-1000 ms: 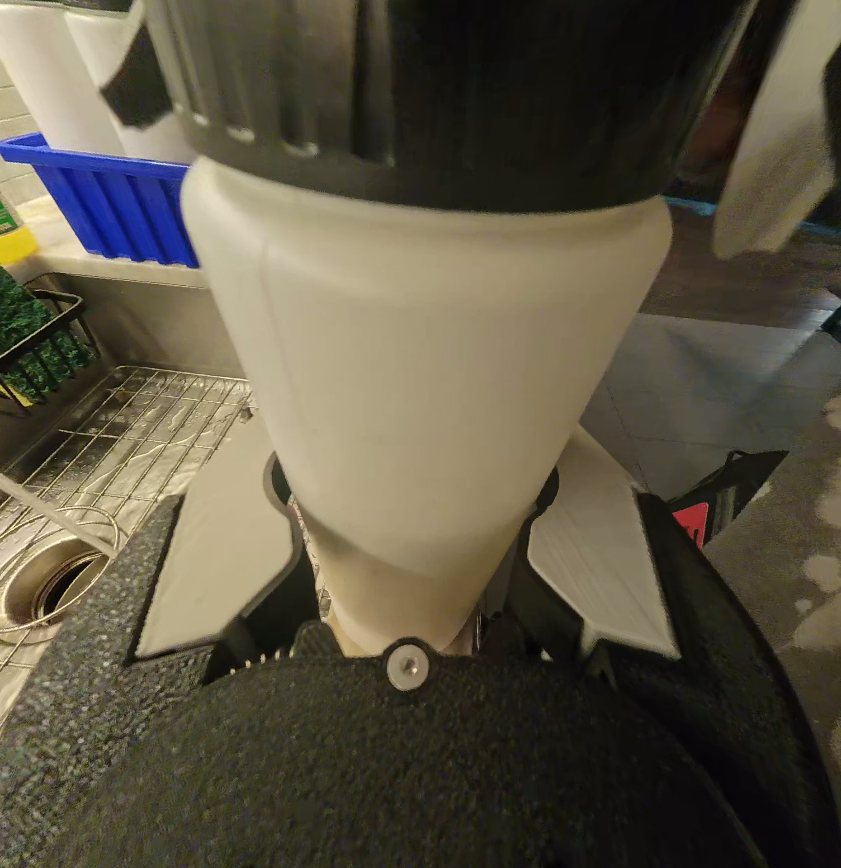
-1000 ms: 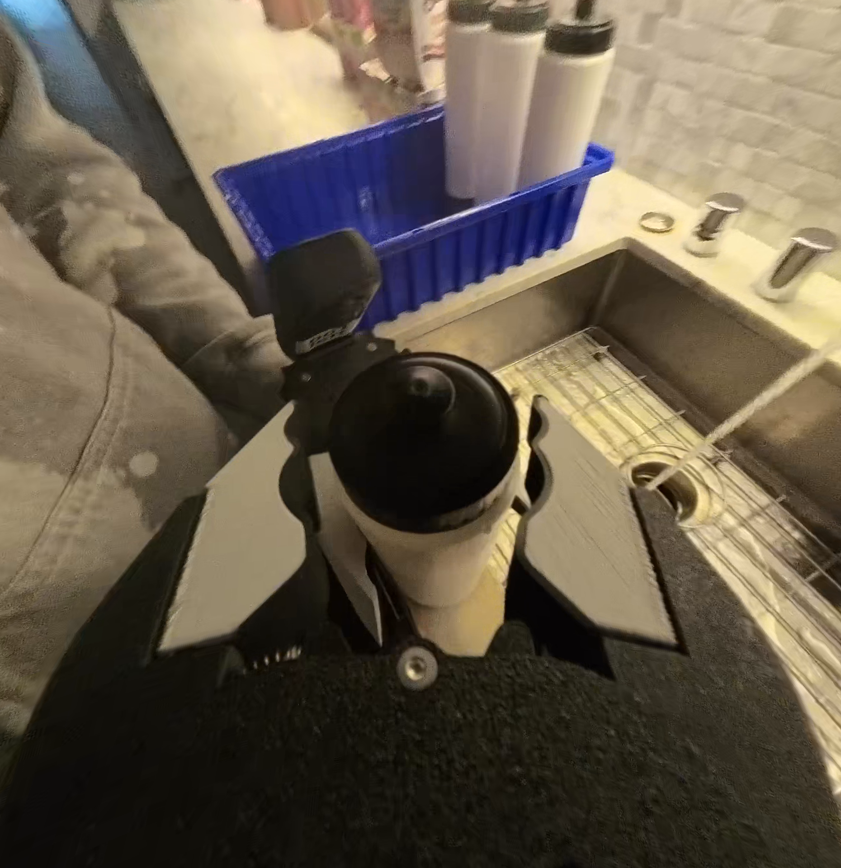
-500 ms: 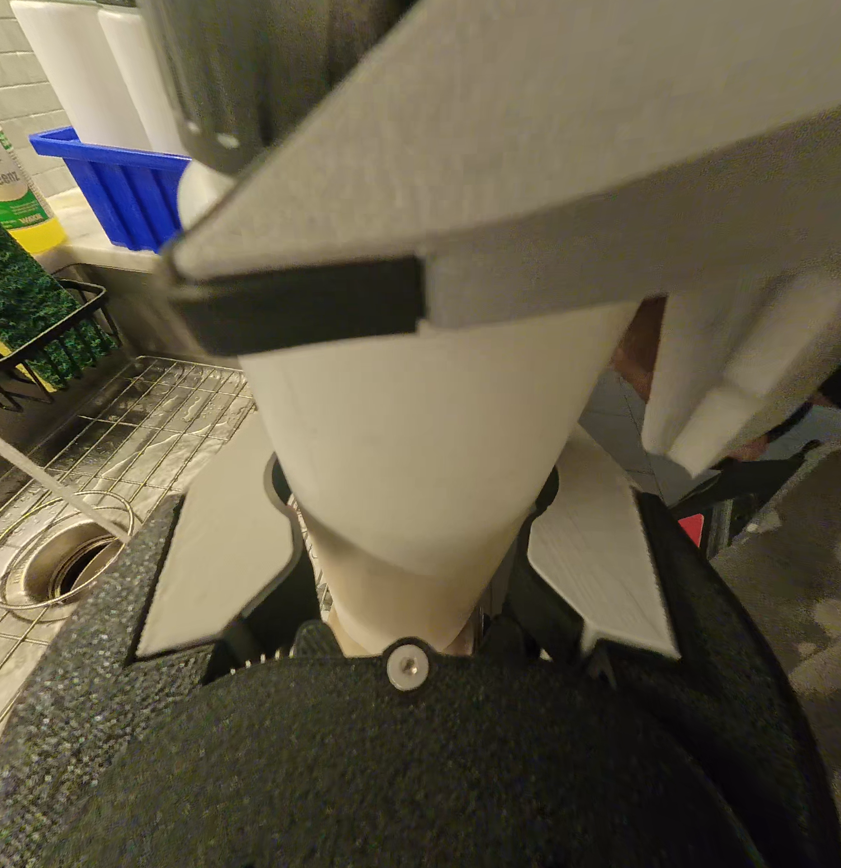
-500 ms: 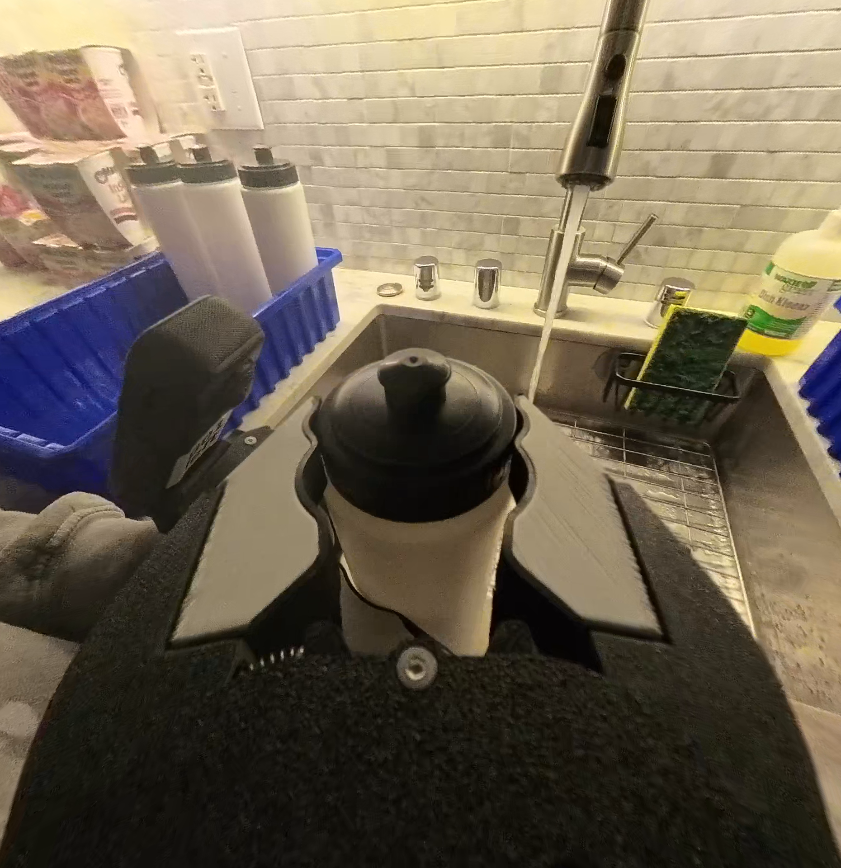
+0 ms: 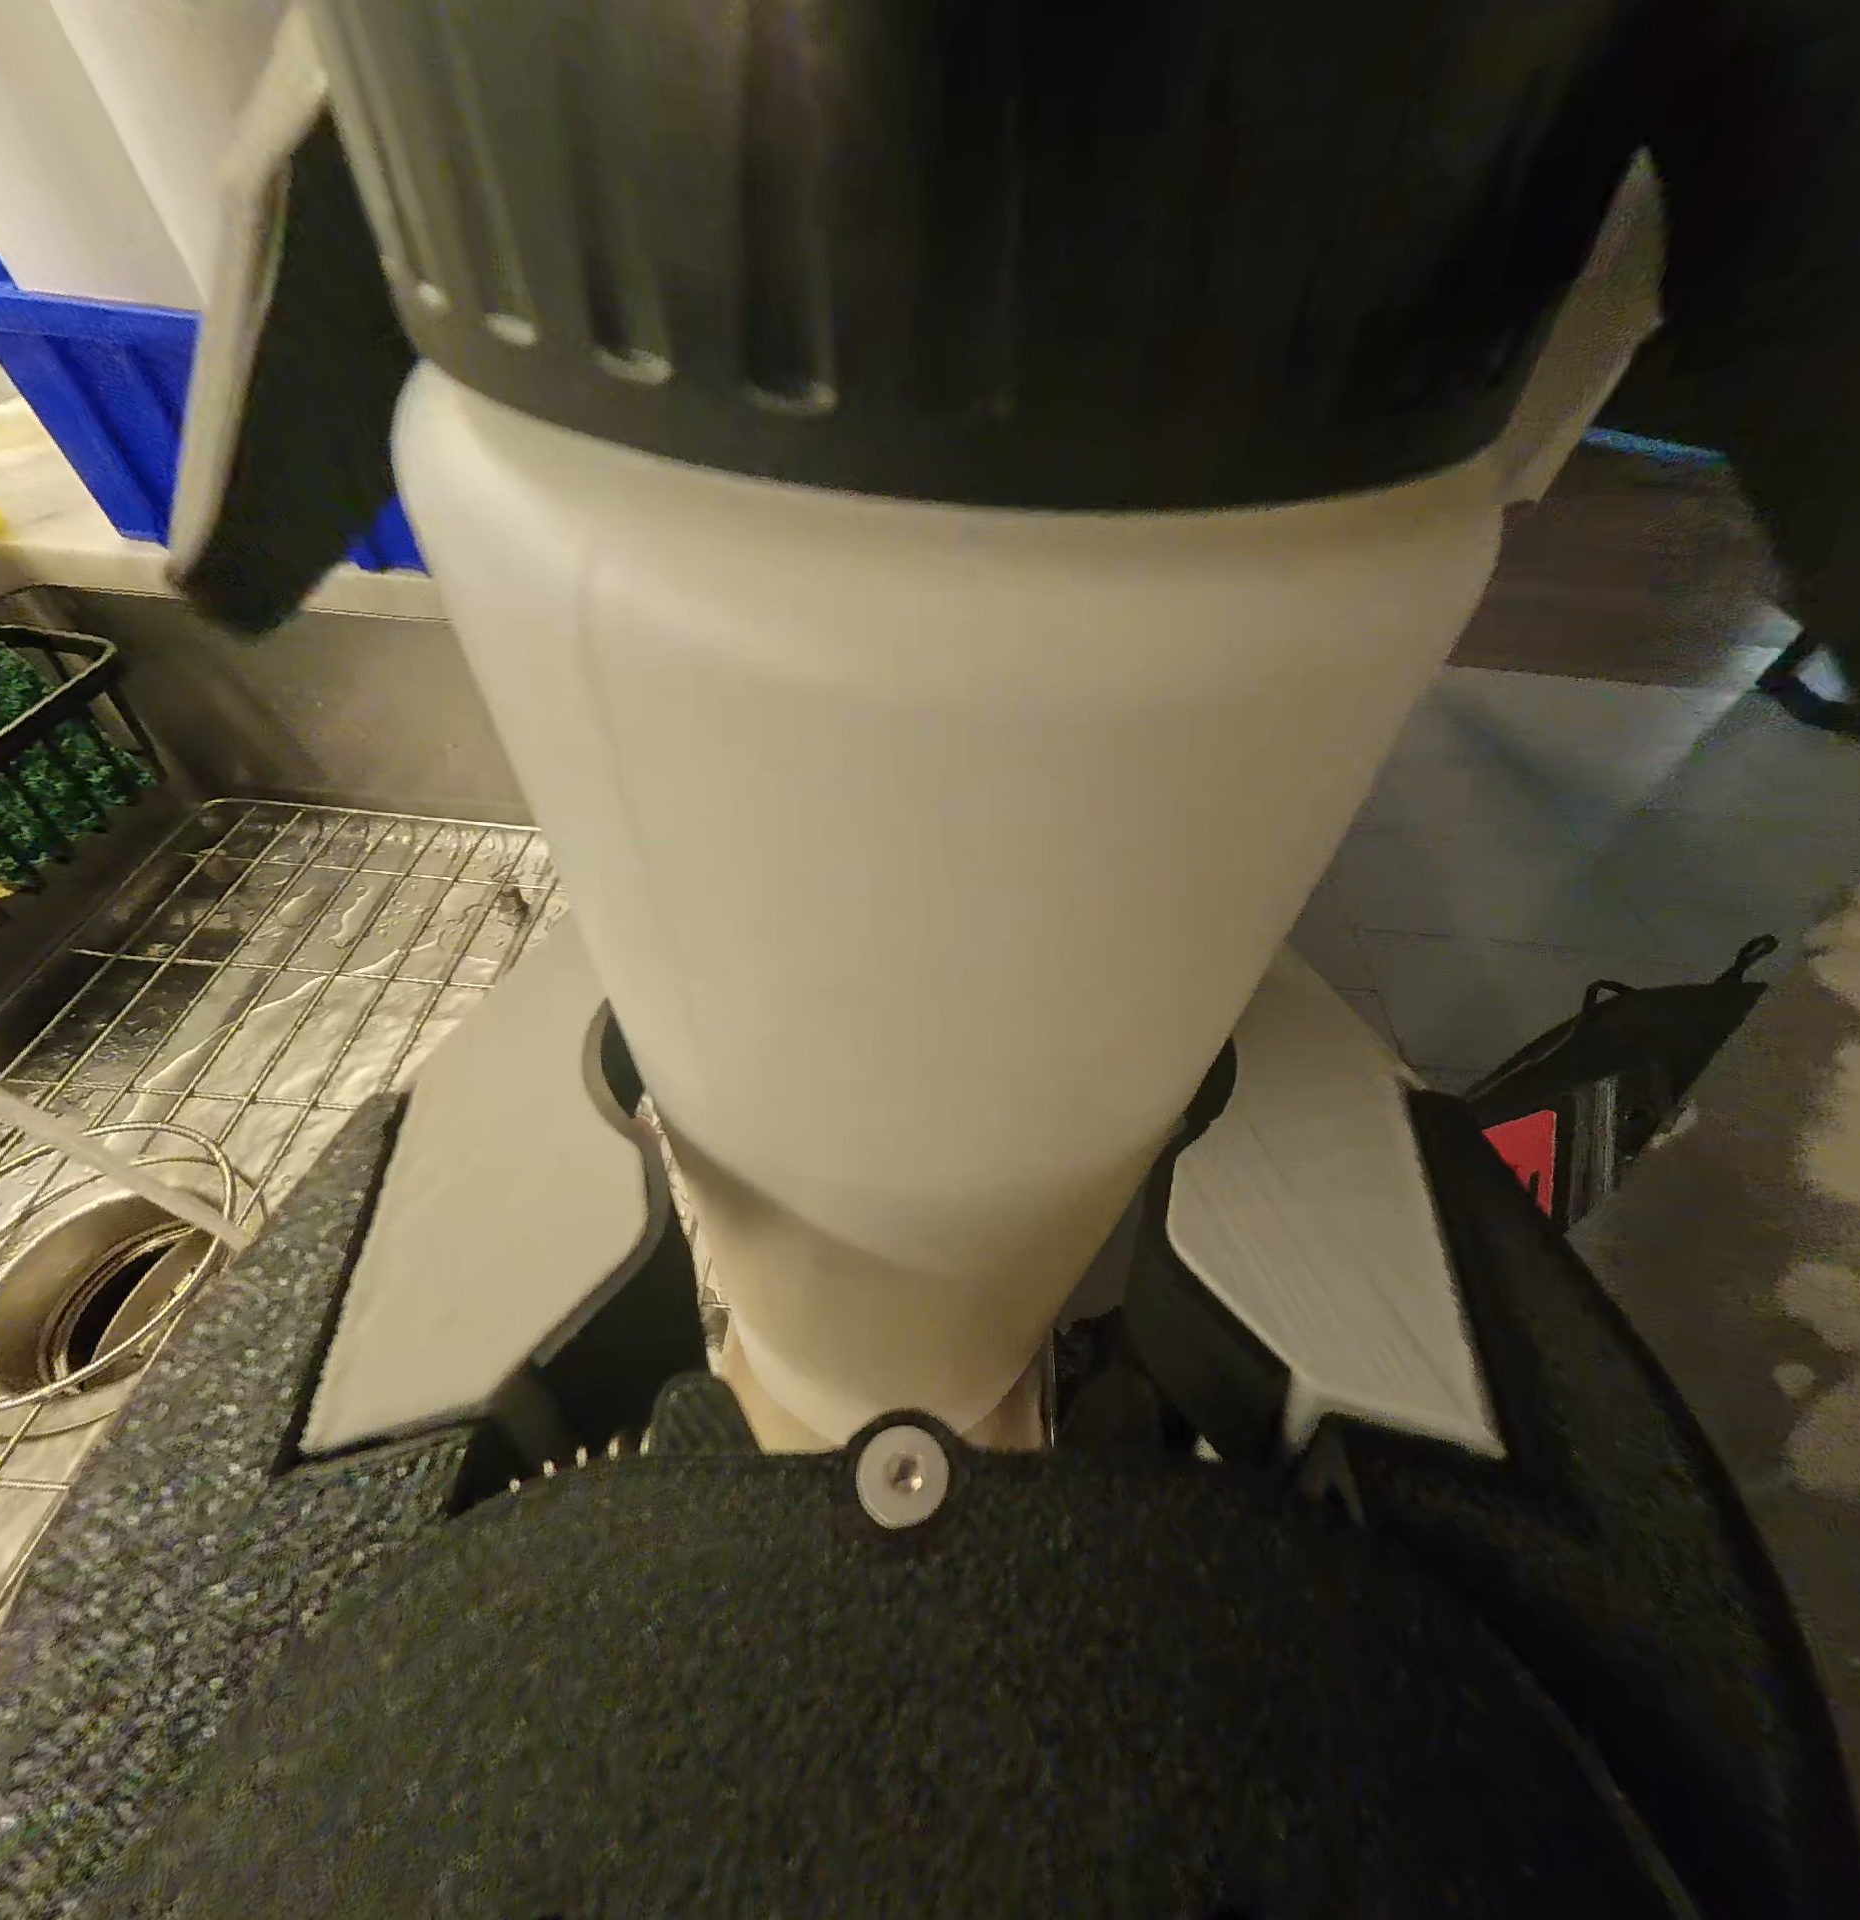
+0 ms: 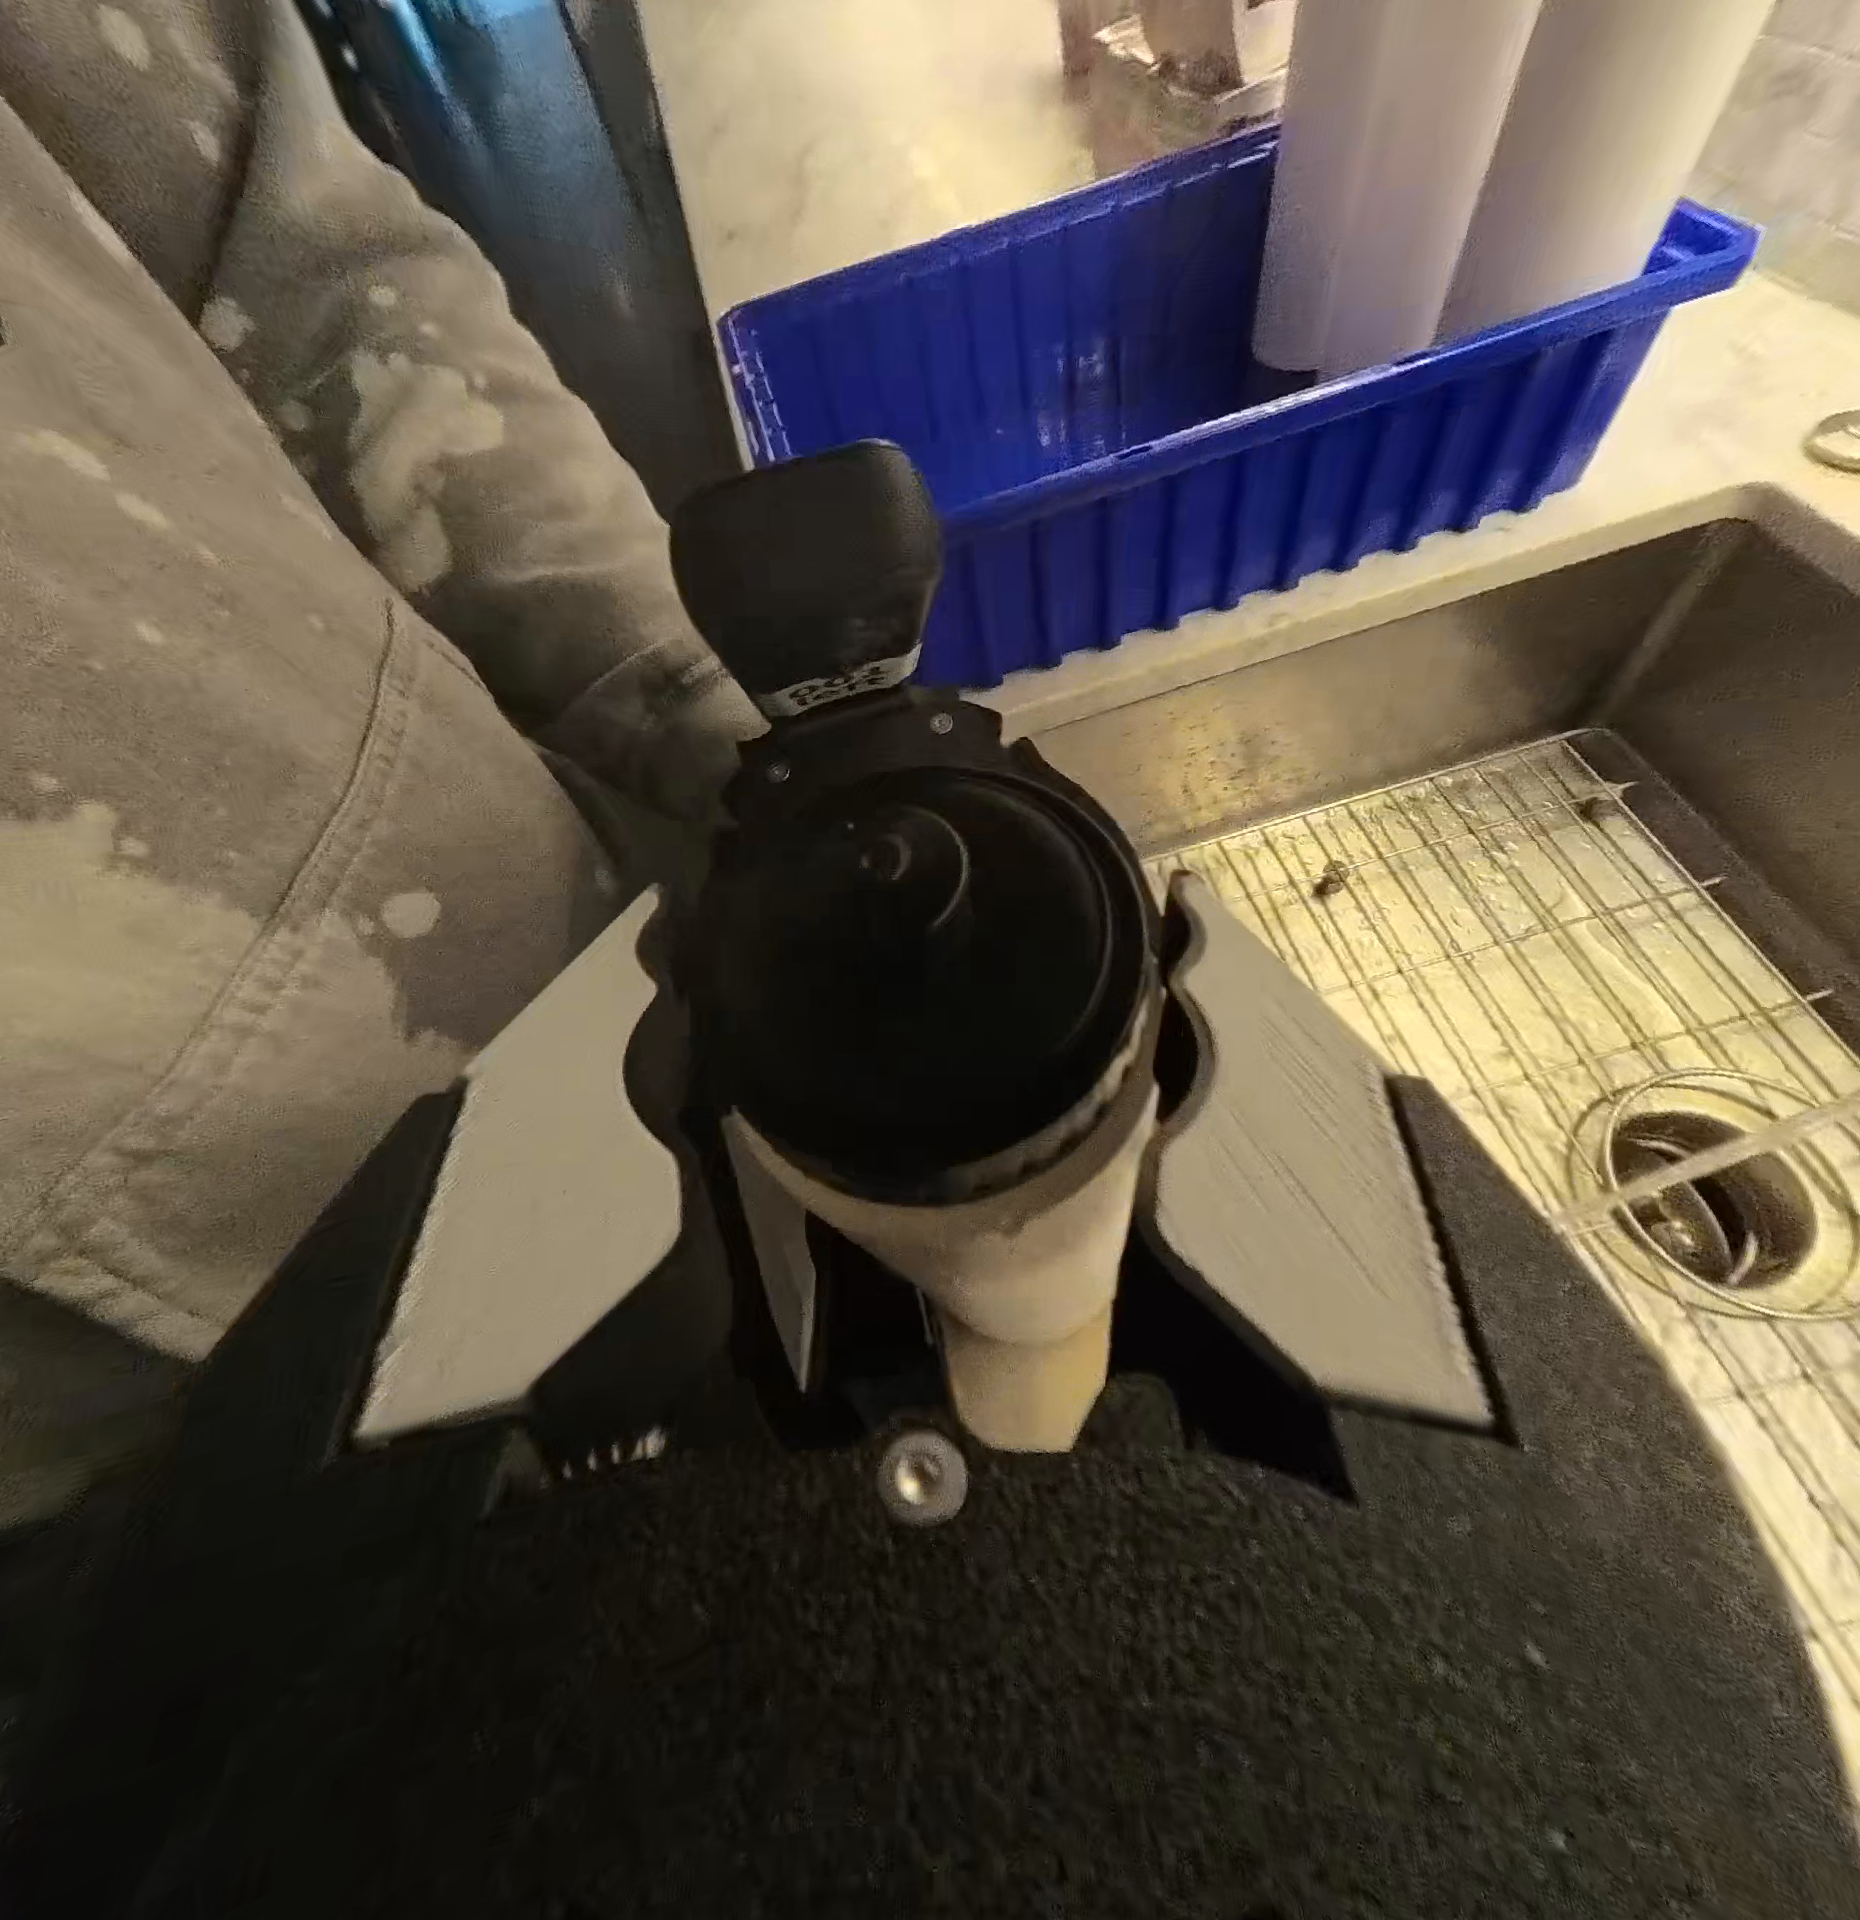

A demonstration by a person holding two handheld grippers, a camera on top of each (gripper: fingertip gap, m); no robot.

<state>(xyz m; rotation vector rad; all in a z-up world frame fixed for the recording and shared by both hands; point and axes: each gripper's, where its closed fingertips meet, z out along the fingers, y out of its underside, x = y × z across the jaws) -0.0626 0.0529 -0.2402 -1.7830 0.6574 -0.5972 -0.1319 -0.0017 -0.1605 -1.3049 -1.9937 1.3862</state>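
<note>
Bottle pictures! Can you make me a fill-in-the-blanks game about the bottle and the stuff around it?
1. The cap on the white bottle is coloured ____.
2. The bin on the counter is coloured ____.
3. The left gripper is shut on the bottle's body, and the right gripper is shut on its ____.
4. A wire rack lies in the bottom of the ____.

Missing words: black; blue; cap; sink.

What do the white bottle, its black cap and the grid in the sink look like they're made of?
The white bottle looks like matte, slightly translucent plastic, with a faint mould seam down its side. Its black cap looks like hard plastic with moulded grip ribs. The grid in the sink looks like shiny steel wire, wet and reflective.
</note>
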